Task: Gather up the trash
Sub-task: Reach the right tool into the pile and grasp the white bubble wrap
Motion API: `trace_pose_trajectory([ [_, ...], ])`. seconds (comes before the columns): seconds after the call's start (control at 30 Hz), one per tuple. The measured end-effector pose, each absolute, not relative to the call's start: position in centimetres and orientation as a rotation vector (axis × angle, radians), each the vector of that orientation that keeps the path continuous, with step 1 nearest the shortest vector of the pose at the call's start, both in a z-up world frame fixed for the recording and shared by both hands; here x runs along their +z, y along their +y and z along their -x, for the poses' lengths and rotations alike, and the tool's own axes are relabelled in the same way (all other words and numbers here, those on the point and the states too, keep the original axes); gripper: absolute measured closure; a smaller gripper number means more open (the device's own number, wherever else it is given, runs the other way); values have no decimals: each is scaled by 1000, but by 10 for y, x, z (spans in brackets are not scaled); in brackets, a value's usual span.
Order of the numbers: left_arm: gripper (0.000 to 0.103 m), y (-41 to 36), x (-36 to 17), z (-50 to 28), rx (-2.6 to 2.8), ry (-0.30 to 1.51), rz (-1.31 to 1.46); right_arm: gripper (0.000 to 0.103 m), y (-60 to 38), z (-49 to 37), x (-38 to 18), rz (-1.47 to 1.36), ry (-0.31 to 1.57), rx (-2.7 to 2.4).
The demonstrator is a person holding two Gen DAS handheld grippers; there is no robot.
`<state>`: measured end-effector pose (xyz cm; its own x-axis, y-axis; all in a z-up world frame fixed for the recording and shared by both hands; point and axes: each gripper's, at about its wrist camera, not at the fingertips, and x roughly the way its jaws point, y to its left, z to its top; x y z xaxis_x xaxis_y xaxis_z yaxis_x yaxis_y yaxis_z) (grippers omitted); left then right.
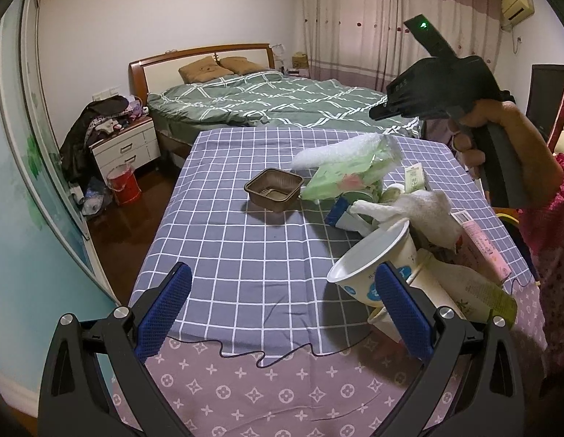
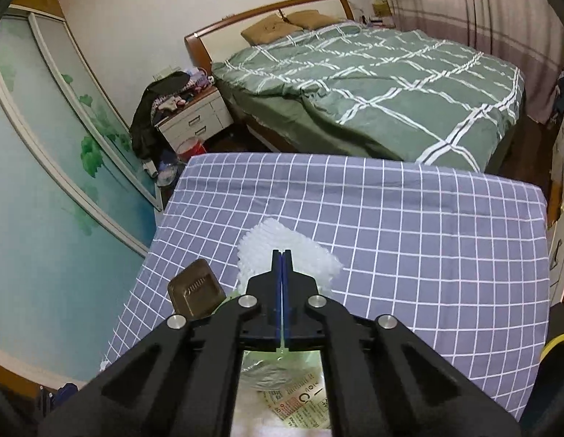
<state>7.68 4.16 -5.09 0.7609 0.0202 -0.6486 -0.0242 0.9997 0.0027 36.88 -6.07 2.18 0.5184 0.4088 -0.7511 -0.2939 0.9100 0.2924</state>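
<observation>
Sitting empty on checked cloth (image 1: pixel 245 255) – brown tray (image 1: pixel 274 189); right gripper (image 2: pixel 282 255) clamped together – left gripper (image 1: pixel 282 291) wide, holding nothing.

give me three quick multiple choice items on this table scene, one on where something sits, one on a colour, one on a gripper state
1. The brown square plastic tray sits:
A. on the green bed
B. on the checked tablecloth, left of the trash pile
C. inside the white paper cup

2. The left gripper has pads coloured:
A. blue
B. red
C. yellow

3. The right gripper is:
A. wide open
B. shut
C. out of view

Answers: 1 B, the tray stands alone on the cloth; 2 A, both pads are blue; 3 B, its pads meet.
</observation>
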Motion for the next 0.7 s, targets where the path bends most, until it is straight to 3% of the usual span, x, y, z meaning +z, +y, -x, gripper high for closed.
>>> trace_pose_trajectory([
  [0.07,4,41,-51,-77,22,704,3,102,-63,-371,24,-126,935,413],
  [0.13,4,40,-49,-77,19,698,-3,93,-68,-377,20,-149,962,384],
  [0.17,4,39,-49,-77,19,696,-5,64,-71,-379,16,-158,971,366],
  [0.2,4,39,-48,-78,18,693,-5,40,-74,-383,12,-163,973,342],
  [0.23,4,39,-48,-78,17,693,-2,39,-75,-387,8,-158,982,325],
  [0.47,4,40,-51,-80,19,707,2,39,-65,-409,-21,-211,1098,361],
  [0.53,4,39,-52,-82,18,709,2,54,-59,-412,-30,-216,1124,372],
  [0.57,4,39,-52,-82,17,710,2,84,-58,-414,-32,-213,1135,374],
  [0.6,4,39,-52,-82,16,710,1,90,-57,-414,-32,-217,1133,379],
  [0.7,4,39,-52,-82,15,710,-1,91,-59,-402,-12,-225,1039,398],
])
